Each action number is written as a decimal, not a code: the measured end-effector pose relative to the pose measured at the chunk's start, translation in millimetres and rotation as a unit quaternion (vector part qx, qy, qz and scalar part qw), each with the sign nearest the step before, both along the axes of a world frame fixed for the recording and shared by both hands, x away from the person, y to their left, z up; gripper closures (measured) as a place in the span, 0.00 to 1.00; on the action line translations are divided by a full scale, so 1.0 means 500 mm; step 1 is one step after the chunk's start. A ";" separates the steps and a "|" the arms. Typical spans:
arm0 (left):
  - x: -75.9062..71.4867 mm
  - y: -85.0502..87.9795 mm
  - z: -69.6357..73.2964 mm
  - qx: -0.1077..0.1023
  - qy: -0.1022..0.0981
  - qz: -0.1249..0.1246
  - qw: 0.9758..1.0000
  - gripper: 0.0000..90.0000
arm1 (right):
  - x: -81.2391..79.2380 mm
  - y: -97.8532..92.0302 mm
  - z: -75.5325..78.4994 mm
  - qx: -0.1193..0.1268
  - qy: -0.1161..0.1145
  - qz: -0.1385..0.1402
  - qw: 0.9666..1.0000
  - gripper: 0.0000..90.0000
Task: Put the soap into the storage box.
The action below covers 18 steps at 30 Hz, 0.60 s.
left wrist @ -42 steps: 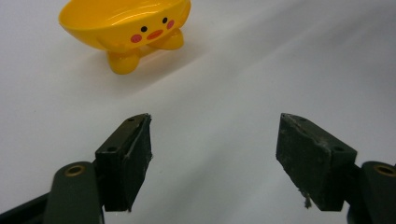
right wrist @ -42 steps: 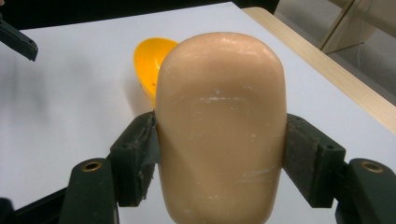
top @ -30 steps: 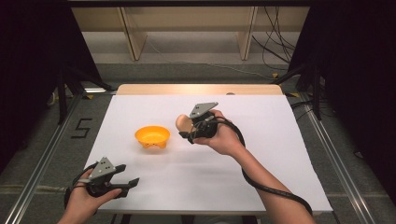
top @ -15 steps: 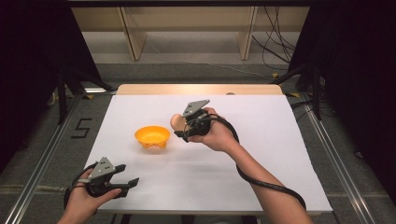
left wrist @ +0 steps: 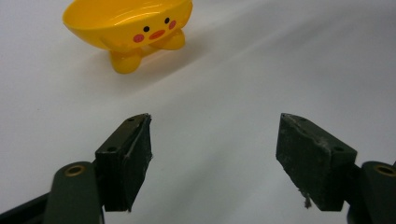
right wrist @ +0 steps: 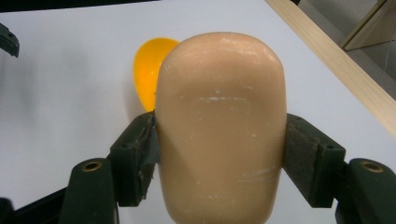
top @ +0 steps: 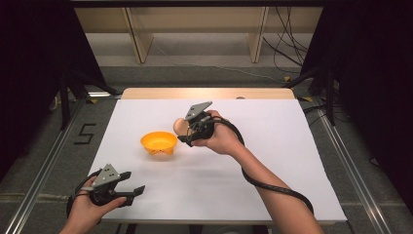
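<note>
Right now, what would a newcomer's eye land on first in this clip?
First, the pale peach rounded block clamped in the right claw, held above the white table just right of the bowl. Next, the yellow-orange bowl left of the table's middle, with a small face and stubby feet in the left gripper view. The left claw waits open at the near left corner.

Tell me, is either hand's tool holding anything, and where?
The right gripper clamps a tan rounded block by its two sides. The left gripper holds nothing.
</note>
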<state>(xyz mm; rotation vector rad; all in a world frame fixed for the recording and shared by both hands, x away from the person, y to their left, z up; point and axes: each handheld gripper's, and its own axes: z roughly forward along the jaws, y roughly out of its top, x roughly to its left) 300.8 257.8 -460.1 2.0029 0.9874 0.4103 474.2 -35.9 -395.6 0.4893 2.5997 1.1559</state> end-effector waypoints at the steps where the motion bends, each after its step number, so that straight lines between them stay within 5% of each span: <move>1: 0.001 0.002 0.001 0.006 -0.005 -0.005 1.000 0.29 | 0.003 0.000 0.001 -0.004 -0.001 0.006 1.000 0.37; 18: 0.002 0.000 0.000 0.006 -0.007 -0.004 1.000 0.29 | 0.022 0.017 -0.005 -0.014 0.004 0.017 1.000 0.37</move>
